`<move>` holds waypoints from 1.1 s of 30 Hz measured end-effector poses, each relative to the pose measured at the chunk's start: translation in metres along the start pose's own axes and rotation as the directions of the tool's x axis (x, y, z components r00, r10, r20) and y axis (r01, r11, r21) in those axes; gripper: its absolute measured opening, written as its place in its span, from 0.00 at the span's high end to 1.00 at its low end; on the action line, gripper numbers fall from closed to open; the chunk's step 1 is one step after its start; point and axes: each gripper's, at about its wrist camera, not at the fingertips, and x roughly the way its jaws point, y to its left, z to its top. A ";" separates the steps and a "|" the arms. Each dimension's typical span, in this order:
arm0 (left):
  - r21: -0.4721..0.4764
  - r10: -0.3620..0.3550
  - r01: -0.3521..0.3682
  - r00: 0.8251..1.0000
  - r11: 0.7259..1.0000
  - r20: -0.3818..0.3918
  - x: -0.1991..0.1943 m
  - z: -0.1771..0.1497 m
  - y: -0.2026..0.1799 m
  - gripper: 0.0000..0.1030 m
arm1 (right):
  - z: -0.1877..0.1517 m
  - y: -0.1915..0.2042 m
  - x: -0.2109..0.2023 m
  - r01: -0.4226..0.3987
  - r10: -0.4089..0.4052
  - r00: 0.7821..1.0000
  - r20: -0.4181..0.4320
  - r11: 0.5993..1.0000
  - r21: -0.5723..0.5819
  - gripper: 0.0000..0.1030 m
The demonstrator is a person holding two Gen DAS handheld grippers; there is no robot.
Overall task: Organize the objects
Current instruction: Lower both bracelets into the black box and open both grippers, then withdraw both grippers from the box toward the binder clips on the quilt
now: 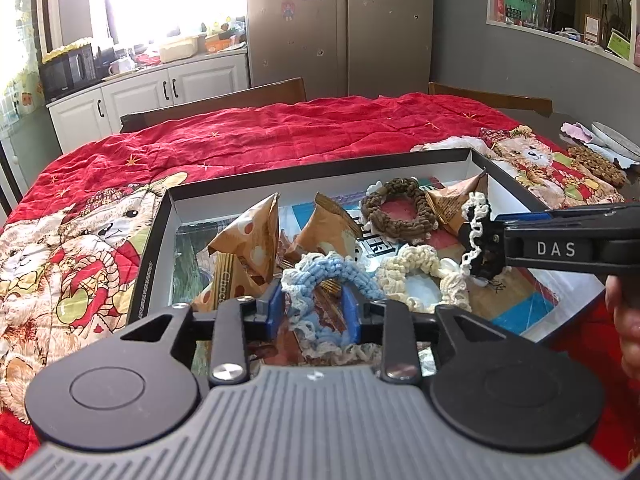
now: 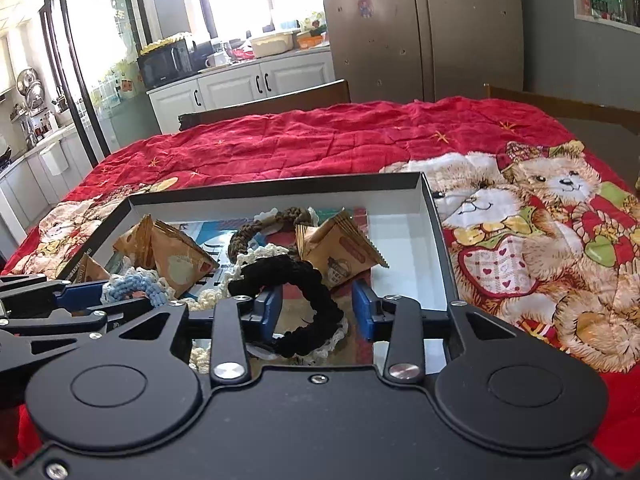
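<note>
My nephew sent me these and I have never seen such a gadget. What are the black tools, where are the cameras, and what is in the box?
A person holds two clamp tools, each with a camera looking along its fingers. The left hand-held gripper stands open around a blue crocheted scrunchie. The right hand-held gripper stands open around a black crocheted scrunchie. Both lie in a shallow black-rimmed cardboard box on a red teddy-bear quilt, with a brown scrunchie, a cream scrunchie and triangular orange snack packets.

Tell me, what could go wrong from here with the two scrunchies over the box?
1. The black scrunchie drapes over one blue finger of the open right hand-held gripper; it may snag on withdrawal.
2. The blue scrunchie sits between the left hand-held gripper fingers and could be dragged out of the box.
</note>
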 end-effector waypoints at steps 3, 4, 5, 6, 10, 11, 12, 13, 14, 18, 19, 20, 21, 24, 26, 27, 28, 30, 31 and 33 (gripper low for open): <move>0.001 0.002 -0.002 1.000 1.000 0.004 -0.002 0.000 -0.001 0.45 | 0.001 0.002 -0.003 0.000 0.000 1.000 0.011 1.000 -0.009 0.60; 0.000 0.001 -0.001 1.000 1.000 0.005 -0.003 0.000 -0.001 0.44 | 0.001 0.002 -0.004 0.000 0.000 1.000 0.015 1.000 -0.011 0.60; -0.001 -0.001 0.001 1.000 1.000 0.008 -0.004 0.001 -0.001 0.41 | 0.001 0.002 -0.005 0.003 -0.003 1.000 0.020 1.000 -0.011 0.60; -0.001 -0.001 0.001 1.000 1.000 0.012 -0.005 0.001 -0.002 0.40 | 0.002 0.003 -0.006 0.005 -0.005 1.000 0.025 1.000 -0.011 0.59; 0.005 -0.003 0.003 1.000 1.000 0.026 -0.010 0.001 -0.003 0.37 | 0.002 0.002 -0.011 0.005 -0.004 0.999 0.039 1.000 -0.009 0.57; 0.006 -0.005 0.005 1.000 1.000 0.029 -0.011 0.001 -0.004 0.36 | 0.002 0.002 -0.013 0.004 -0.003 0.999 0.043 1.000 -0.009 0.56; 0.007 -0.006 0.006 1.000 1.000 0.031 -0.013 0.001 -0.004 0.35 | 0.002 0.002 -0.014 0.004 -0.003 0.999 0.047 1.000 -0.010 0.53; 0.008 -0.007 0.007 0.999 1.000 0.033 -0.014 0.002 -0.004 0.35 | 0.002 0.003 -0.016 0.004 -0.003 0.999 0.053 1.000 -0.012 0.53; 0.010 -0.008 0.008 0.999 1.000 0.036 -0.015 0.002 -0.005 0.33 | 0.003 0.004 -0.019 0.004 -0.003 0.998 0.058 1.000 -0.016 0.52; 0.015 -0.007 0.006 0.999 1.000 0.049 -0.021 0.003 -0.007 0.29 | 0.004 0.007 -0.028 -0.001 0.003 0.997 0.078 1.000 -0.030 0.47; 0.015 -0.007 0.006 0.999 1.000 0.053 -0.023 0.003 -0.007 0.28 | 0.004 0.008 -0.031 -0.005 0.007 0.997 0.082 0.999 -0.033 0.46; 0.015 -0.008 0.007 0.998 1.000 0.057 -0.025 0.004 -0.007 0.28 | 0.004 0.010 -0.033 -0.008 0.011 0.996 0.085 0.999 -0.036 0.45; 0.015 -0.008 0.007 0.998 1.000 0.060 -0.027 0.004 -0.007 0.27 | 0.005 0.011 -0.036 -0.010 0.013 0.996 0.088 0.999 -0.041 0.45; 0.015 -0.009 0.008 0.998 1.000 0.070 -0.032 0.005 -0.007 0.24 | 0.005 0.013 -0.043 -0.012 0.018 0.995 0.101 0.998 -0.057 0.39; 0.016 -0.008 0.007 0.997 1.000 0.078 -0.036 0.005 -0.007 0.24 | 0.005 0.015 -0.049 -0.015 0.022 0.994 0.110 0.998 -0.067 0.37; 0.018 -0.009 0.007 0.997 1.000 0.082 -0.038 0.006 -0.007 0.23 | 0.005 0.016 -0.052 -0.017 0.025 0.993 0.114 0.997 -0.072 0.36; 0.019 -0.009 0.007 0.996 1.000 0.086 -0.041 0.006 -0.007 0.23 | 0.005 0.018 -0.055 -0.019 0.028 0.992 0.120 0.997 -0.076 0.36; 0.022 -0.007 0.005 0.995 1.000 0.095 -0.044 0.007 -0.008 0.21 | 0.005 0.020 -0.061 -0.021 0.031 0.991 0.132 0.997 -0.080 0.33; 0.024 -0.007 0.004 0.995 1.000 0.098 -0.046 0.007 -0.008 0.21 | 0.005 0.020 -0.064 -0.023 0.034 0.990 0.138 0.996 -0.082 0.32; 0.026 -0.005 0.003 0.994 1.000 0.107 -0.051 0.008 -0.008 0.20 | 0.006 0.022 -0.070 -0.025 0.038 0.988 0.148 0.996 -0.086 0.31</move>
